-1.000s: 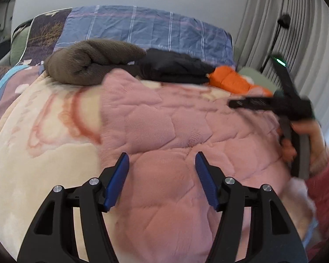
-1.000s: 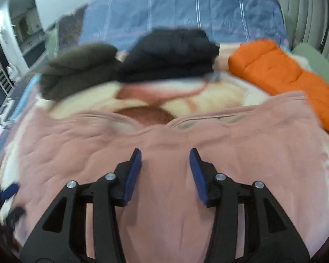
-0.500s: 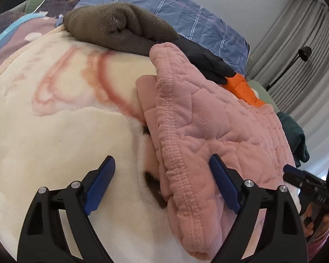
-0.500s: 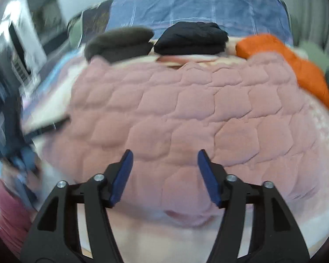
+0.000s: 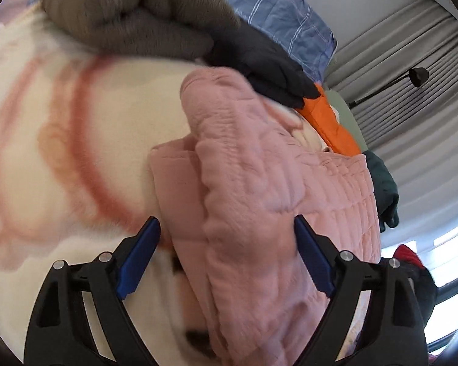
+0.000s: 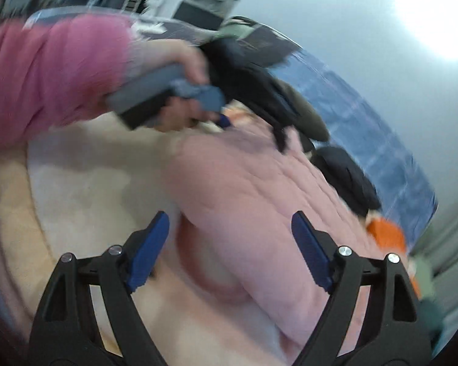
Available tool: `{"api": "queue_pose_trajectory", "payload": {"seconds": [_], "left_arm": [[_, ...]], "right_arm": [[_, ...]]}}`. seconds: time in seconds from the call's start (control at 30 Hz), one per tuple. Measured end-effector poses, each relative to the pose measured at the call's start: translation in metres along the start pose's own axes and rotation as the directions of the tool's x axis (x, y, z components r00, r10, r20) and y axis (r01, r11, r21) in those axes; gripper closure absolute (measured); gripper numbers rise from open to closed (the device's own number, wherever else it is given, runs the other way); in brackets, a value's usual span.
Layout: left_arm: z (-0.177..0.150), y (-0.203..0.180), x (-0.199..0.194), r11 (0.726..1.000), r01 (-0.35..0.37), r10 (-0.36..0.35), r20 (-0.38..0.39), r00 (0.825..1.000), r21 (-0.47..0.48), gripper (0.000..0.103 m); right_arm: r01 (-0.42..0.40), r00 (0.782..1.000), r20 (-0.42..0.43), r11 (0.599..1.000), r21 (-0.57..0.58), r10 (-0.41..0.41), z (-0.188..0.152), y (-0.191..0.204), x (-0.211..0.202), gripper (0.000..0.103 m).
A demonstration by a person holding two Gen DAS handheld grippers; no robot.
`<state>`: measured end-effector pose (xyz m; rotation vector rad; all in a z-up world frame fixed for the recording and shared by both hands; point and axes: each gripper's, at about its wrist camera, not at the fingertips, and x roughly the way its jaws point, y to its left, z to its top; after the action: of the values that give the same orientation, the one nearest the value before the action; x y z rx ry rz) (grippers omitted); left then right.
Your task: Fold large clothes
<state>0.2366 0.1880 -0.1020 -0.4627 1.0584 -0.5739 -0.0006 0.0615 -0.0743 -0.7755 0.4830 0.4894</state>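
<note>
In the left wrist view, the left gripper (image 5: 226, 253) had its blue-padded fingers (image 5: 139, 257) spread wide, one on either side of the folded edge of the pink quilted garment (image 5: 259, 189), gripping nothing. The garment lay folded on a cream blanket (image 5: 61, 128) with red markings; beyond it sat a brown fleece bundle (image 5: 128, 12), a black garment (image 5: 259, 58) and an orange garment (image 5: 332, 122). The right wrist view was blurred: the right gripper (image 6: 230, 250) was likewise wide apart and empty above the pink garment's (image 6: 253, 195) near edge. A hand (image 6: 180, 88) in a pink sleeve (image 6: 52, 73) held the other gripper at the garment's far side.
</note>
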Motion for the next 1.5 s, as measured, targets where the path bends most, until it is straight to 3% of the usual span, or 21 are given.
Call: {"api": "queue_pose_trajectory", "payload": {"seconds": [0.1,0.2,0.23,0.27,0.3,0.33,0.4,0.5,0.63,0.73,0.83,1.07,1.17,1.23,1.37,1.43,1.5], "left_arm": [[0.002,0.008,0.006,0.998,0.059,-0.059,-0.002,0.998,-0.002,0.014],[0.000,0.011,0.009,0.996,0.084,-0.084,0.002,0.996,0.016,0.013],[0.000,0.011,0.010,0.996,0.087,-0.087,0.004,0.996,0.020,0.013],[0.002,0.012,0.011,0.996,0.084,-0.085,0.012,0.996,0.024,0.015],[0.002,0.010,0.011,0.996,0.078,-0.079,0.024,0.997,0.031,0.027],[0.003,0.006,0.010,0.996,0.072,-0.074,0.040,0.996,0.050,0.034],[0.003,-0.004,0.002,0.994,0.062,-0.068,0.079,0.995,0.086,0.058],[0.006,-0.030,-0.020,0.988,0.058,-0.080,0.156,0.985,0.144,0.065],[0.015,-0.085,-0.047,0.971,0.050,-0.103,0.219,0.970,0.234,0.066],[0.022,-0.135,-0.058,0.949,0.016,-0.095,0.237,0.967,0.314,0.068],[0.028,-0.193,-0.052,0.916,-0.043,-0.053,0.227,0.972,0.399,0.068],[0.028,-0.344,0.021,0.778,-0.132,0.027,0.178,0.984,0.615,0.067],[0.017,-0.385,0.063,0.745,-0.111,0.015,0.151,0.988,0.657,0.060],[0.011,-0.404,0.089,0.736,-0.089,0.007,0.124,0.992,0.671,0.060],[-0.002,-0.427,0.116,0.709,-0.083,0.015,0.103,0.995,0.700,0.059],[-0.003,-0.428,0.112,0.693,-0.141,0.044,0.154,0.987,0.707,0.056],[0.002,-0.414,0.107,0.714,-0.168,0.072,0.167,0.983,0.680,0.055]], "right_arm": [[-0.011,1.000,-0.019,0.999,-0.054,0.010,0.009,0.016,0.023,0.019],[0.051,0.998,-0.034,0.993,-0.107,-0.055,0.009,0.029,0.051,0.020],[0.089,0.995,-0.036,0.989,-0.119,-0.094,0.010,0.031,0.062,0.025],[0.109,0.993,-0.033,0.987,-0.117,-0.113,0.014,0.037,0.064,0.048],[0.132,0.990,-0.030,0.986,-0.105,-0.136,0.018,0.037,0.067,0.055],[0.122,0.992,-0.020,0.991,-0.060,-0.123,0.021,0.031,0.066,0.066],[0.072,0.997,-0.008,0.996,0.052,-0.071,0.025,0.008,0.058,0.074],[-0.008,0.999,0.046,0.973,0.229,-0.003,0.022,-0.032,0.032,0.076],[-0.026,0.992,0.128,0.933,0.358,-0.021,0.019,-0.072,-0.001,0.077],[-0.060,0.983,0.181,0.871,0.488,-0.034,0.003,-0.113,-0.035,0.077],[-0.099,0.972,0.226,0.766,0.635,-0.061,-0.032,-0.165,-0.064,0.077],[-0.118,0.963,0.228,0.538,0.835,-0.142,-0.129,-0.245,-0.107,0.077],[-0.122,0.966,0.201,0.396,0.910,-0.165,-0.183,-0.265,-0.121,0.078],[-0.122,0.974,0.167,0.270,0.955,-0.154,-0.230,-0.273,-0.122,0.079],[-0.155,0.987,0.156,0.005,0.988,-0.034,-0.315,-0.273,-0.100,0.079],[-0.164,0.987,0.163,-0.030,0.986,-0.006,-0.333,-0.265,-0.093,0.079],[-0.175,0.985,0.175,-0.002,0.985,-0.009,-0.332,-0.259,-0.094,0.079]]}}
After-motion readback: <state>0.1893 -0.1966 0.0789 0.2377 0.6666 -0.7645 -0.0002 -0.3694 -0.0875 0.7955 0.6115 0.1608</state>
